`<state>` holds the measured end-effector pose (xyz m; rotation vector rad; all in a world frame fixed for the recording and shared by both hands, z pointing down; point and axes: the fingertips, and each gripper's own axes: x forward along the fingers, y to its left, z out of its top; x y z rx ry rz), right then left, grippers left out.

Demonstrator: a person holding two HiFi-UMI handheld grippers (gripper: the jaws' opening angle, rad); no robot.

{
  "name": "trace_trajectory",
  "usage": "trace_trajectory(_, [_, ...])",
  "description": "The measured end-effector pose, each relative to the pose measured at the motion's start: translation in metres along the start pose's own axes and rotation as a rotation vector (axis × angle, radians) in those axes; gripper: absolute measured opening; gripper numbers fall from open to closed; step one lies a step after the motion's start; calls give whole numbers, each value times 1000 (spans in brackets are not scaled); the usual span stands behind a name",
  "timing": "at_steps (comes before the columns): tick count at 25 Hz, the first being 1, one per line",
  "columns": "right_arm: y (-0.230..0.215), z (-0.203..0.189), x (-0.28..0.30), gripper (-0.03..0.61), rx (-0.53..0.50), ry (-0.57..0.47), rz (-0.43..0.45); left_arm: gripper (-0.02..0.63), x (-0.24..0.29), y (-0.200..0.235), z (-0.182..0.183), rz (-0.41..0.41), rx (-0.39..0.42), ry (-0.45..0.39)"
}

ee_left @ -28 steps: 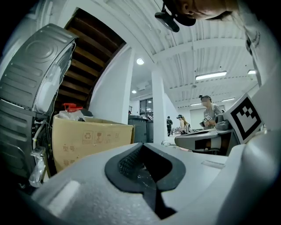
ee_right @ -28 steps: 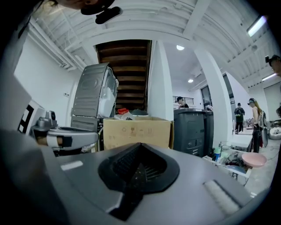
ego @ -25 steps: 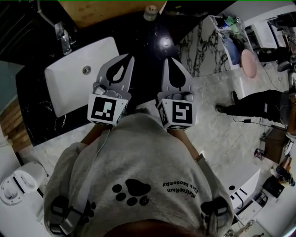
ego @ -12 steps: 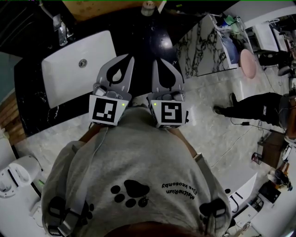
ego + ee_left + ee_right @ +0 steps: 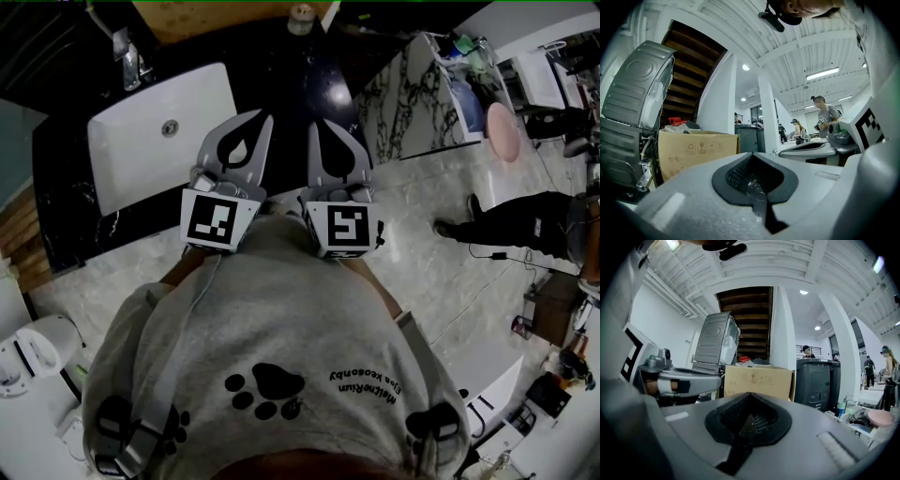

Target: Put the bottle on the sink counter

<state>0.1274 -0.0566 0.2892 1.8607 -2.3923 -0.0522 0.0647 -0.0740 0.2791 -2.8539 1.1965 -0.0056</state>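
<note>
A small round-topped bottle (image 5: 301, 17) stands at the far edge of the black sink counter (image 5: 291, 84), beside a brown cardboard box (image 5: 216, 17). Both grippers are held side by side in front of the person's chest and point across the counter. My left gripper (image 5: 262, 114) (image 5: 752, 157) is shut with nothing in it, its tips over the counter just right of the white sink basin (image 5: 122, 159). My right gripper (image 5: 319, 122) (image 5: 749, 394) is also shut and empty, a little short of the bottle. The bottle appears in neither gripper view.
A faucet (image 5: 125, 52) stands behind the basin. A marble-patterned partition (image 5: 412, 94) rises right of the counter, with a pink round object (image 5: 503, 127) beyond it. A person in dark clothes (image 5: 525, 211) is on the floor at the right. A grey appliance (image 5: 715, 343) stands by the box.
My right gripper has shifted left, closer to the left gripper. Both stay shut and empty. The bottle has not moved.
</note>
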Motion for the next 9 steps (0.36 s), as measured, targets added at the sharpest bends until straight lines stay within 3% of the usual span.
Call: trace_trajectory(9, [-2,-3,3,1,-43,-16,18,0,0,1,3,-15,7,-10])
